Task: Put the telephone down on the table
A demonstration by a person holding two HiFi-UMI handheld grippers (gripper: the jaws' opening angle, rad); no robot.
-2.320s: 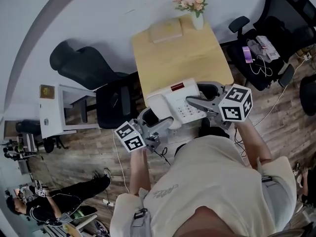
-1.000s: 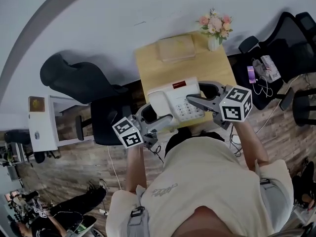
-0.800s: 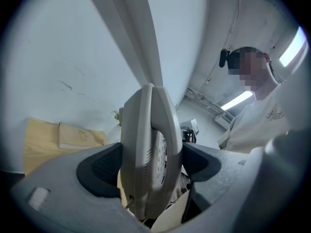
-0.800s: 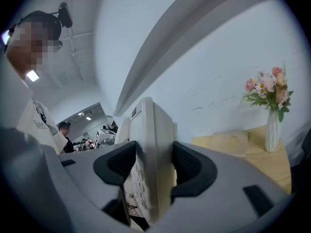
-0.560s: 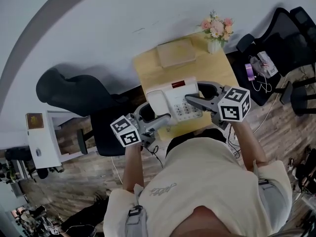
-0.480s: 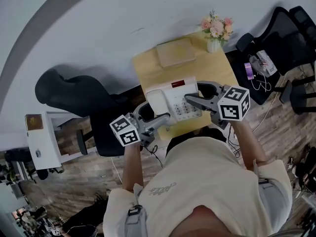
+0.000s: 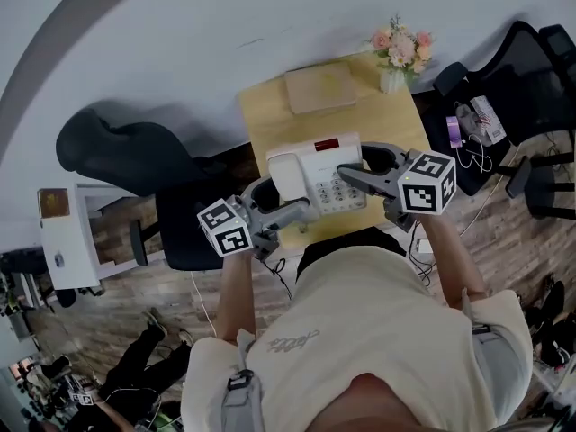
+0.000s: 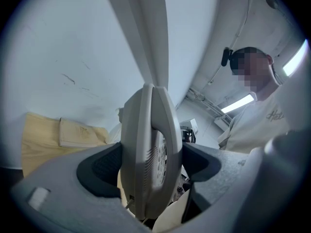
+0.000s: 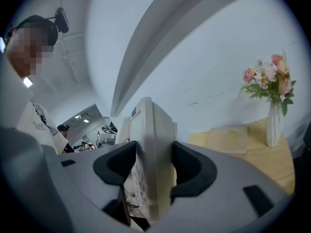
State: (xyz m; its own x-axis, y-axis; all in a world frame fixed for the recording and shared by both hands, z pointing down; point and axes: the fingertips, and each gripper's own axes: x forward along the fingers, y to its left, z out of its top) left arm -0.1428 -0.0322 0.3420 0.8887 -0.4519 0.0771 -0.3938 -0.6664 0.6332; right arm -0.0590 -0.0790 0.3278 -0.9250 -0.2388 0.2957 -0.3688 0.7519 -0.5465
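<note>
The white telephone [image 7: 315, 174], with a red display strip and a keypad, is held level over the front half of the small wooden table [image 7: 270, 120]; whether it touches the top cannot be told. My left gripper [image 7: 286, 207] is shut on its left, handset side. My right gripper [image 7: 355, 165] is shut on its right side. In the left gripper view the telephone [image 8: 150, 149] stands edge-on, clamped between the dark pads of the left gripper [image 8: 150, 171]. The right gripper view shows the telephone [image 9: 153, 149] pinched the same way in the right gripper [image 9: 154, 171].
A tan flat pad [image 7: 321, 85] lies at the table's back, and a vase of flowers [image 7: 400, 48] stands at the back right corner. Black office chairs stand to the left [image 7: 117, 151] and right [image 7: 531, 70]. A white cabinet [image 7: 63, 232] is far left.
The telephone, held in both grippers, has moved forward from the table's near edge to over its front half. Both grips are unchanged.
</note>
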